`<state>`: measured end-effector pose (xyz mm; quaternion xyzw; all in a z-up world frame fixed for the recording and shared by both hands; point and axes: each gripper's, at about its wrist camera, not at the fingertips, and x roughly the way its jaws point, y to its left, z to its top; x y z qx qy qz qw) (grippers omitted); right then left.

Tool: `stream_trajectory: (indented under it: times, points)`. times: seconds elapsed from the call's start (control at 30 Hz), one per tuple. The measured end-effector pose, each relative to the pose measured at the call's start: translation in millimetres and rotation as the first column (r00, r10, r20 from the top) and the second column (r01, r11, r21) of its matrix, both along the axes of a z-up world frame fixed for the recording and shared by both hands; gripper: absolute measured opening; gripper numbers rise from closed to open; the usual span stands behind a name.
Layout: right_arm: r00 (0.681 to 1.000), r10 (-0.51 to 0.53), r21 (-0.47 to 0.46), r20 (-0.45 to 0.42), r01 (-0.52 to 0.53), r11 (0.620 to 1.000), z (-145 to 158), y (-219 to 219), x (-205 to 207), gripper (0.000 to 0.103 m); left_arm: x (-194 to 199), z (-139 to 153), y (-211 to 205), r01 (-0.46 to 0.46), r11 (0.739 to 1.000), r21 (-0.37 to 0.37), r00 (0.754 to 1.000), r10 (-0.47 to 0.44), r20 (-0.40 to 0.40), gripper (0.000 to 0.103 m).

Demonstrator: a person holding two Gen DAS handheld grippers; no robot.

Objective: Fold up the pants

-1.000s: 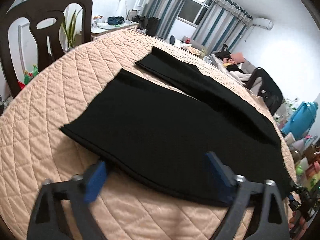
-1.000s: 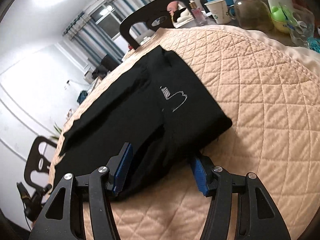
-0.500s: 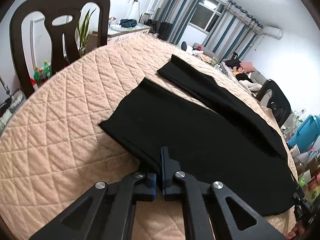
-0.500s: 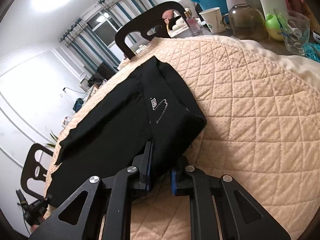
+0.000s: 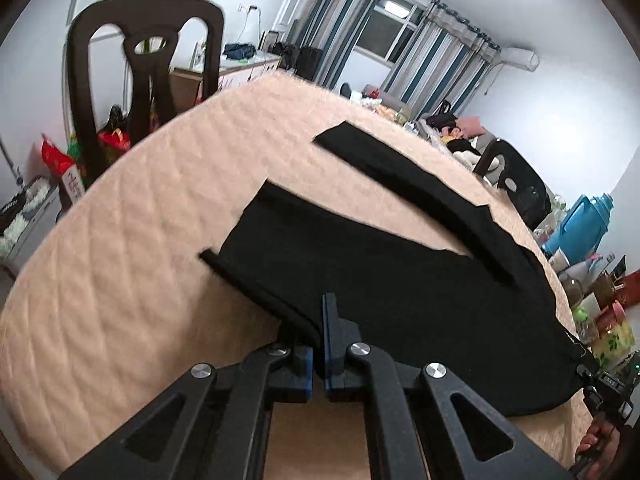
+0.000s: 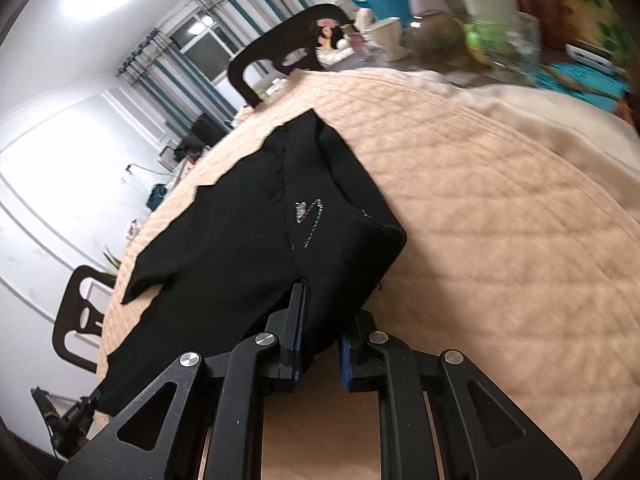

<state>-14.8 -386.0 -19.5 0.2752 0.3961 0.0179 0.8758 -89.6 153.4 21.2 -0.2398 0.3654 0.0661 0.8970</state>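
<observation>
Black pants [image 5: 400, 280] lie on the quilted peach table cover [image 5: 140, 260]. My left gripper [image 5: 318, 344] is shut on the near edge of the near leg, and that edge is lifted off the table. The far leg [image 5: 400, 172] lies flat beyond it. In the right wrist view my right gripper [image 6: 320, 344] is shut on the waist end of the pants [image 6: 260, 240], which is raised and bunched; a small pale logo [image 6: 306, 216] shows on it.
Dark chairs stand at the table's edges [image 5: 144, 72] [image 6: 280, 52]. Cups, jars and a blue jug [image 5: 580, 224] crowd the table's right end [image 6: 480, 32]. A cream cloth [image 6: 560, 112] lies beside them.
Both grippers were open around the pants' near edge a second ago; they have closed on the fabric and lifted it, and the cloth is pulled up and bunched.
</observation>
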Motion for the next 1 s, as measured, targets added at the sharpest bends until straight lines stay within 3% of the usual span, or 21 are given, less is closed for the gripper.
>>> stream_trajectory:
  times: [0.27, 0.37, 0.53, 0.6, 0.67, 0.73, 0.87, 0.97, 1.0]
  points:
    - [0.997, 0.000, 0.038, -0.071, 0.002, 0.999, -25, -12, -15, 0.016, -11, -13, 6, -0.016, 0.999, 0.039, 0.998, 0.018, -0.054, 0.010]
    - [0.998, -0.011, 0.024, -0.064, 0.013, 1.000, -18, -13, -19, 0.024, -23, -7, 14, -0.053, 0.996, 0.069, 0.997, 0.057, -0.047, 0.010]
    - [0.997, -0.076, -0.147, -0.012, 0.073, 0.986, 9, -13, -35, 0.030, -28, 8, 24, -0.148, 0.978, 0.146, 0.988, 0.153, -0.023, 0.010]
    - [0.989, -0.140, -0.284, 0.035, 0.144, 0.948, 25, -10, -40, 0.030, -25, 16, 23, -0.148, 0.978, 0.149, 0.989, 0.148, 0.008, 0.013]
    - [0.984, -0.150, -0.325, 0.097, 0.174, 0.930, 36, -9, -40, 0.030, -19, 19, 16, -0.112, 0.982, 0.149, 0.994, 0.109, 0.030, 0.020]
    - [0.989, -0.089, -0.324, 0.121, 0.125, 0.938, 39, 0, -30, 0.030, -6, 16, 4, -0.059, 0.985, 0.162, 0.998, 0.055, 0.027, 0.022]
    - [0.997, 0.043, -0.345, 0.070, -0.017, 0.938, 17, 25, -3, 0.030, 22, -6, -15, 0.037, 0.987, 0.157, 0.999, -0.033, -0.028, 0.022]
    - [0.998, 0.047, -0.395, -0.027, -0.054, 0.917, -12, 29, 10, 0.029, 34, -15, -17, 0.039, 0.981, 0.188, 0.998, -0.030, -0.048, 0.022]
    - [0.999, 0.039, -0.394, -0.022, -0.044, 0.918, -17, 25, 11, 0.026, 36, -14, -17, 0.044, 0.980, 0.196, 0.997, -0.031, -0.065, 0.022]
